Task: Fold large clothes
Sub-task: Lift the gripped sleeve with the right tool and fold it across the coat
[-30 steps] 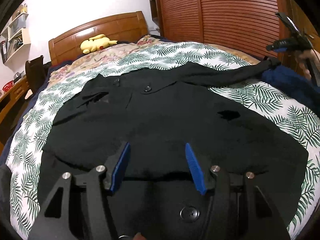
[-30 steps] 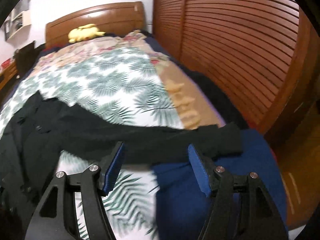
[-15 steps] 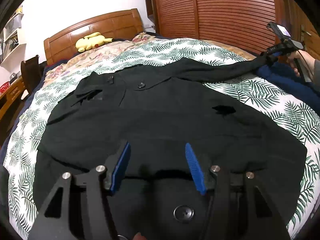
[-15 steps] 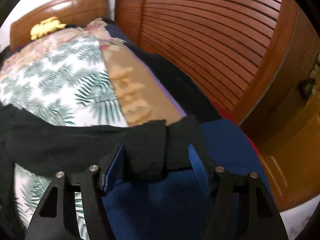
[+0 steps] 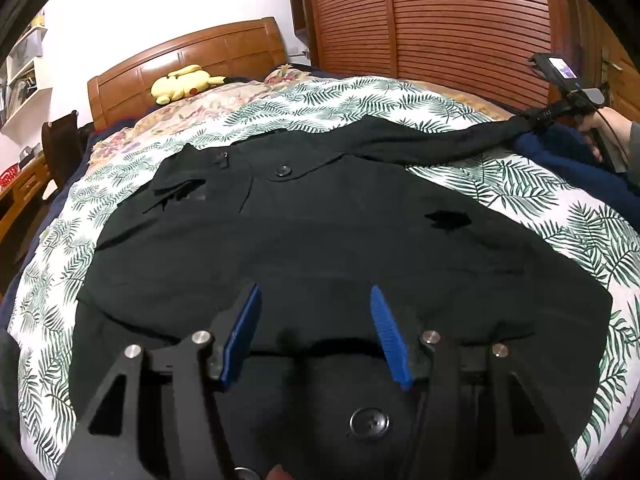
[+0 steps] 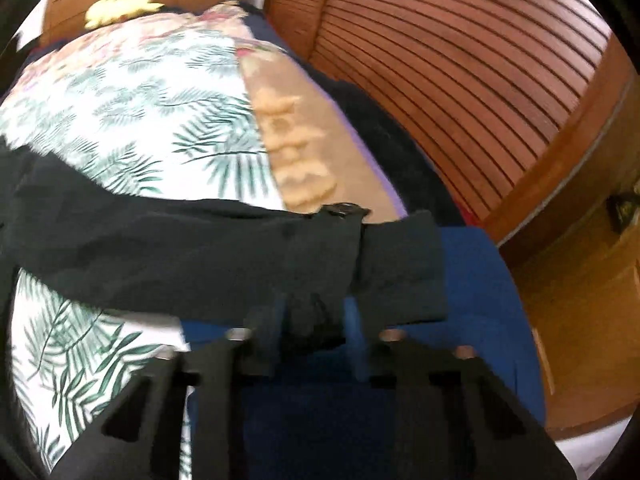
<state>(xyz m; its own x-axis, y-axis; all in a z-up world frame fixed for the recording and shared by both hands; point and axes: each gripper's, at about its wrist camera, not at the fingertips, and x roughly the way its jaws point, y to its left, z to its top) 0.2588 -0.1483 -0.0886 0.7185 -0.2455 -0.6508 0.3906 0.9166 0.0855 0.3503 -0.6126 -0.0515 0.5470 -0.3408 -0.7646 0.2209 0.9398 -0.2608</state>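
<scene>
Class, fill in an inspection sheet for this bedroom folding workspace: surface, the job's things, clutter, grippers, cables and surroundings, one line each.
Surface: bed with a white leaf-print cover, flat.
Job's things: large black buttoned coat spread out flat, one long sleeve stretched to the bed's edge.
Clutter: yellow plush toy at the wooden headboard; dark blue cloth under the sleeve's cuff.
Grippers: left gripper open above the coat's hem; right gripper has just been closing, its jaws pinching the sleeve near the cuff.
Cables: thin black cable at the person's hand.
Surroundings: brown slatted wardrobe doors, white wall shelves.
</scene>
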